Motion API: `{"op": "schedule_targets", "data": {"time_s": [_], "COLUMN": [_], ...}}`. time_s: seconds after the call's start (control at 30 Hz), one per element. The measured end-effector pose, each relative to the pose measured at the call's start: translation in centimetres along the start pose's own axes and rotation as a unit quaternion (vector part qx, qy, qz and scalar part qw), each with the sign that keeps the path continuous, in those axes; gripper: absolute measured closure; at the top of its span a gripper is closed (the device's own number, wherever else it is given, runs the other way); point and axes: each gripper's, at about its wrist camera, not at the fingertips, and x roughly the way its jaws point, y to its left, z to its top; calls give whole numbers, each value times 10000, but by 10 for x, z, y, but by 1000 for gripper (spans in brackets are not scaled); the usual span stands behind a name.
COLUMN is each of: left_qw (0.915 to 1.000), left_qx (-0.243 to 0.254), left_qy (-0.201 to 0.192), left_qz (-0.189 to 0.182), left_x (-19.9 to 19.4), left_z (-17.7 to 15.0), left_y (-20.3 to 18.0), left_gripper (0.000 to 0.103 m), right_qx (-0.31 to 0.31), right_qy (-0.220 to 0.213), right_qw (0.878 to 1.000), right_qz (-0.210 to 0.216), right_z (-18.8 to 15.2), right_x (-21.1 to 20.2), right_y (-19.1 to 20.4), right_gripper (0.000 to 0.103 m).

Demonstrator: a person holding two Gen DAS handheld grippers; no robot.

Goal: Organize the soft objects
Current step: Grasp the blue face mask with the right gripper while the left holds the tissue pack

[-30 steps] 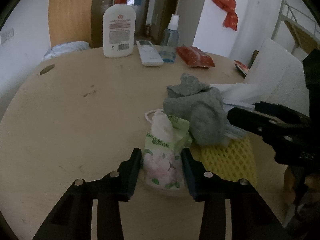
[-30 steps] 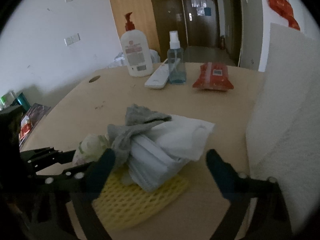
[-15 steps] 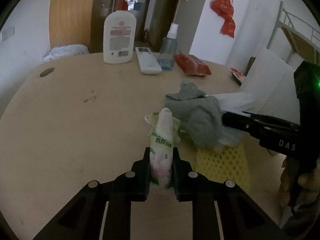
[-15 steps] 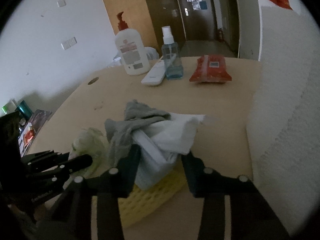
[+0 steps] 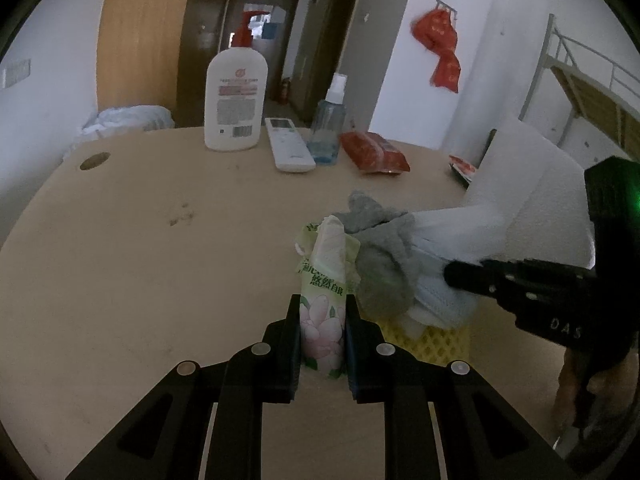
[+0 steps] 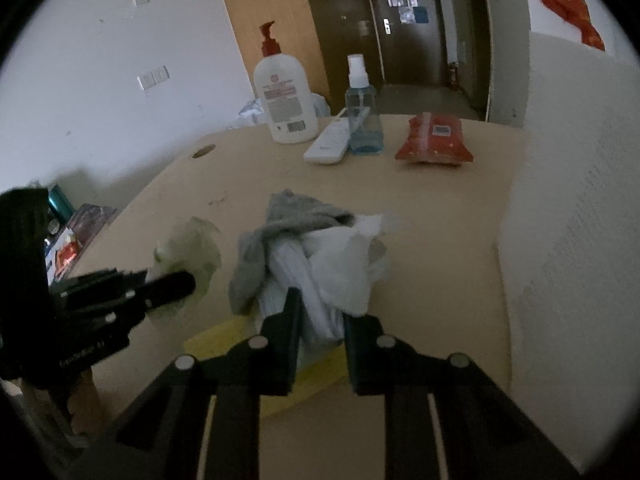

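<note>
My left gripper [image 5: 322,322] is shut on a green floral tissue pack [image 5: 325,280] and holds it upright just above the table. My right gripper [image 6: 320,320] is shut on a bundle of white cloths [image 6: 320,280] with a grey sock [image 6: 280,232] draped over it. The bundle also shows in the left wrist view [image 5: 440,264], right of the tissue pack, with the sock [image 5: 384,252] against it. A yellow mesh pad [image 6: 280,364] lies on the table under the bundle. The tissue pack shows in the right wrist view [image 6: 192,248], left of the bundle.
A white lotion bottle [image 5: 235,96], a remote [image 5: 289,150], a spray bottle [image 5: 329,124] and a red packet [image 5: 374,152] stand at the far side of the round wooden table [image 5: 120,260]. A white paper-towel roll [image 6: 580,240] rises at the right.
Both grippers have closed, the left on the tissue pack, the right on the cloth bundle. Both loads have risen a little off the table.
</note>
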Motion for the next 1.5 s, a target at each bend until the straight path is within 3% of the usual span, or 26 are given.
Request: {"op": "schedule_targets", "data": {"time_s": [0.13, 0.47, 0.8, 1.07, 1.17, 1.27, 1.37, 1.43, 1.47, 1.5], "left_qw": [10000, 9998, 9975, 9951, 9944, 9944, 9947, 9950, 9950, 9949], "left_qx": [10, 25, 63, 96, 85, 73, 52, 47, 56, 45], "left_qy": [-53, -216, -672, -931, -1008, -1004, -973, -941, -938, -951], "left_qz": [-21, 48, 202, 311, 317, 307, 335, 332, 336, 341], "left_x": [-2, -10, -36, -54, -58, -59, -58, -57, -57, -57], "left_z": [0, -1, 3, 6, 7, 5, 4, 4, 4, 4], "left_y": [-1, -2, -5, -6, -6, -4, -3, -2, -2, -2], "left_gripper": [84, 84, 84, 84, 84, 84, 84, 84, 84, 84], "right_qx": [-44, 63, 139, 196, 271, 259, 123, -130, -190, -274], "right_qy": [186, -76, -928, -1262, -1151, -761, -502, -543, -572, -680], "right_qw": [9998, 9985, 9948, 9910, 9920, 9961, 9986, 9980, 9974, 9959], "right_qz": [72, 542, 401, 393, 446, 375, 81, -309, -404, -523], "right_z": [-8, -15, -1, 1, -2, -9, -15, -18, -18, -20], "right_x": [2, -8, -54, -74, -66, -43, -29, -33, -35, -40], "right_y": [0, 6, 13, 11, 9, 11, 16, 23, 25, 27], "right_gripper": [83, 90, 90, 90, 90, 89, 82, 66, 52, 46]}}
